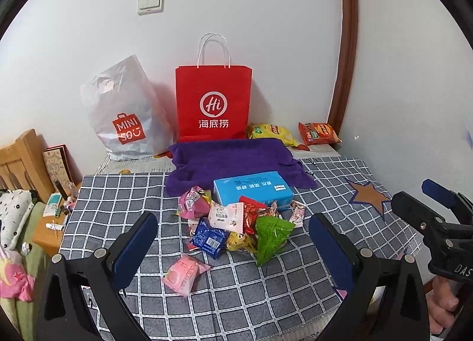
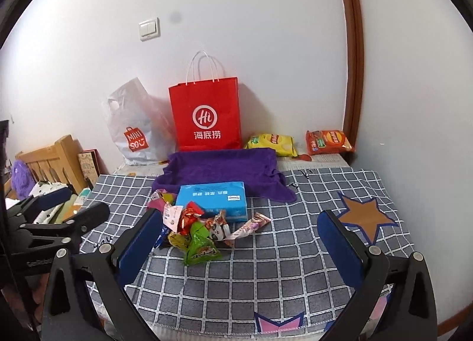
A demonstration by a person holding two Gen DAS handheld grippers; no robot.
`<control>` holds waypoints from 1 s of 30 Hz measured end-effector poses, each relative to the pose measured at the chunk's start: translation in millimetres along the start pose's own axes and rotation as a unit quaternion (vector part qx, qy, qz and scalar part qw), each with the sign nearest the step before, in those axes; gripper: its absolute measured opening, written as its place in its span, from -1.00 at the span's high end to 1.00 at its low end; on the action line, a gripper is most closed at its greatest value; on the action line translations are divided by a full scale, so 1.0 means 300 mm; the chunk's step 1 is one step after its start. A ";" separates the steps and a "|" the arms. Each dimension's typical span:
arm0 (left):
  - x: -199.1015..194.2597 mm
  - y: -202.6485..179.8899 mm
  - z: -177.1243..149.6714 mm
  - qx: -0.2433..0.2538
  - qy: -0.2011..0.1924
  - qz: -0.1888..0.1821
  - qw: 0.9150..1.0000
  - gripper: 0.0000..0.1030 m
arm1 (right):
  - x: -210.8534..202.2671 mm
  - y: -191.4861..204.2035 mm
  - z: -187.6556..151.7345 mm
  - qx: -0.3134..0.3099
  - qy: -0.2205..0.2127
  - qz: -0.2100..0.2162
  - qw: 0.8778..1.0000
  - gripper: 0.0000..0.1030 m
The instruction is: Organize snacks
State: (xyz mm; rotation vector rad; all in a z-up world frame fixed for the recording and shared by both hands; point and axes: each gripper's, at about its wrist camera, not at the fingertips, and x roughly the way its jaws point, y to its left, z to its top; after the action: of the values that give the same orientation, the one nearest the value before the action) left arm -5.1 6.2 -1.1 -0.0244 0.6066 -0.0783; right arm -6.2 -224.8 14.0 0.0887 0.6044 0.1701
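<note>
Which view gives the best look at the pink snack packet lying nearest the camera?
The left wrist view: the pink snack packet lies in full sight on the checked cloth, apart from the pile. In the right wrist view it cannot be made out; one finger covers that side.

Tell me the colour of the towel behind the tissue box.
Purple, a plain solid colour. The towel shows best in the left wrist view.

Snack pile [image 1: 236, 222] before tissue box [image 1: 252, 188], paper bag [image 1: 213, 103] behind

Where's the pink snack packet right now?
In the left wrist view, the pink packet lies alone on the checked cloth, nearer the camera than the snack pile.
</note>
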 end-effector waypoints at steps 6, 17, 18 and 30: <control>-0.007 -0.006 -0.008 -0.001 -0.002 -0.003 1.000 -0.99 | -0.013 0.013 0.000 -0.010 -0.003 -0.005 1.000 -0.99; -0.011 -0.025 -0.009 0.002 -0.003 0.001 1.000 -0.99 | 0.003 -0.019 -0.016 0.005 0.004 -0.006 1.000 -0.99; -0.013 -0.027 -0.009 0.003 -0.005 0.002 1.000 -0.99 | 0.006 -0.017 -0.019 0.005 0.005 -0.005 1.000 -0.99; -0.025 -0.022 -0.014 -0.003 -0.008 -0.002 1.000 -0.99 | 0.002 0.009 -0.027 -0.005 0.004 -0.007 1.000 -0.99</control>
State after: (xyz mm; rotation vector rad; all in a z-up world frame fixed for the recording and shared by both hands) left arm -14.0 0.1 0.1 -0.0318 0.5903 -0.0798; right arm -10.5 -221.7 7.4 0.0740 0.6121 0.1592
